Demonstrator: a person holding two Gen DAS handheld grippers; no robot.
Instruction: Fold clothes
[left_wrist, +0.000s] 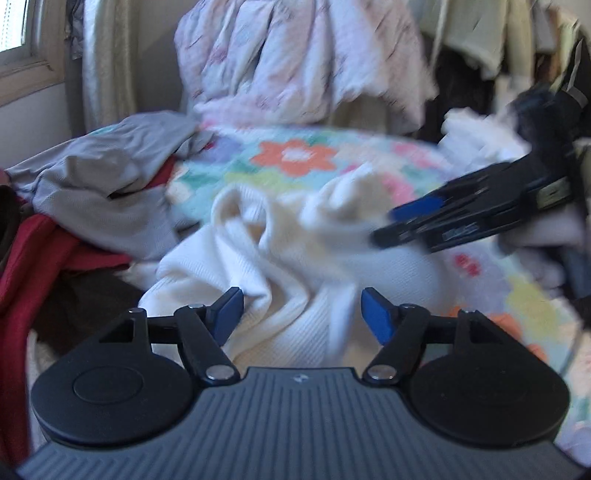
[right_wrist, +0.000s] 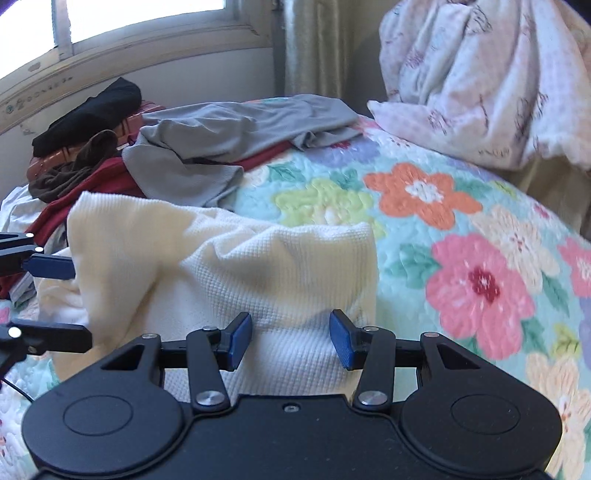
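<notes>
A cream waffle-knit garment (left_wrist: 280, 251) lies rumpled on a floral quilt (left_wrist: 295, 155). My left gripper (left_wrist: 303, 314) stands open just above its near folds, its blue pads apart and clear of the cloth. My right gripper (left_wrist: 388, 221) reaches in from the right over the same garment, blurred. In the right wrist view the cream garment (right_wrist: 221, 266) rises in a hump, and my right gripper (right_wrist: 291, 339) is open with the knit lying between its pads. My left gripper (right_wrist: 74, 301) shows at the left edge, jaws apart at the garment's side.
A grey garment (right_wrist: 229, 144) lies over red clothing (right_wrist: 92, 184) and a black item (right_wrist: 92, 110) at the quilt's (right_wrist: 461, 258) far left. A pale patterned bedding bundle (right_wrist: 480, 81) sits at the head. A window (right_wrist: 147, 18) is behind; hanging clothes (left_wrist: 480, 37) are right.
</notes>
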